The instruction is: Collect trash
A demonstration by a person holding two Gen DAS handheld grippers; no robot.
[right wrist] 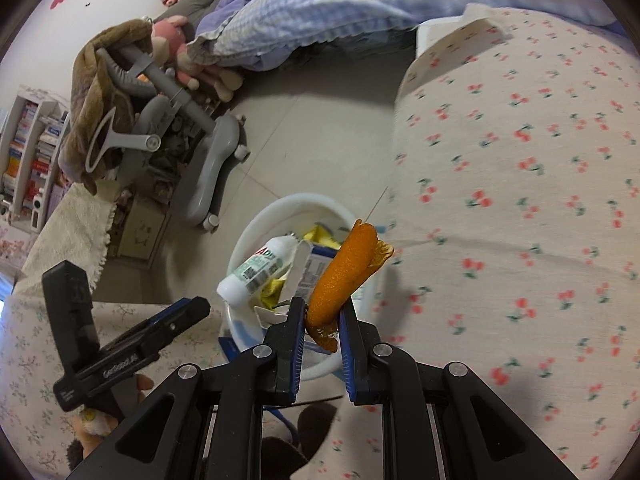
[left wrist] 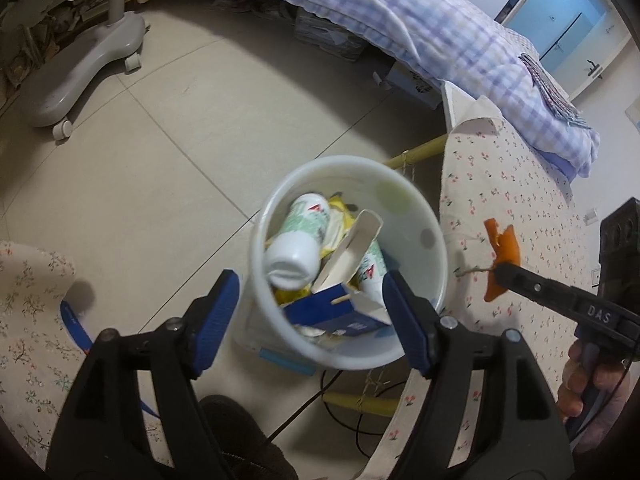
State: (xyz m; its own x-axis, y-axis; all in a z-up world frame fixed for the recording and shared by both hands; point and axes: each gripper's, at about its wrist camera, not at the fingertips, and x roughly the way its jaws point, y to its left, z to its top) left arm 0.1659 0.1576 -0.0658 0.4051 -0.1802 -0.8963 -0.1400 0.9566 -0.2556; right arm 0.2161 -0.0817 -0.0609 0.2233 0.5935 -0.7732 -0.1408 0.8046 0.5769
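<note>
A white bin [left wrist: 420, 208] stands on the floor beside the cloth-covered table; it holds white bottles [left wrist: 298, 246], a blue and white carton [left wrist: 336, 312] and yellow wrappers. My left gripper [left wrist: 312, 304] is open, its jaws wide apart above the bin's near rim, empty. My right gripper [right wrist: 322, 312] is shut on an orange peel [right wrist: 344, 276] and holds it above the bin's [right wrist: 256, 220] right side. In the left wrist view the peel [left wrist: 502, 252] hangs at the right gripper's tip [left wrist: 500, 274] over the table's edge.
The table with the cherry-print cloth [right wrist: 520, 200] fills the right. A grey wheeled chair base [left wrist: 80, 72] stands on the tiled floor to the left. A bed with a checked quilt [left wrist: 420, 20] is behind. A second floral cloth surface [left wrist: 28, 312] lies at left.
</note>
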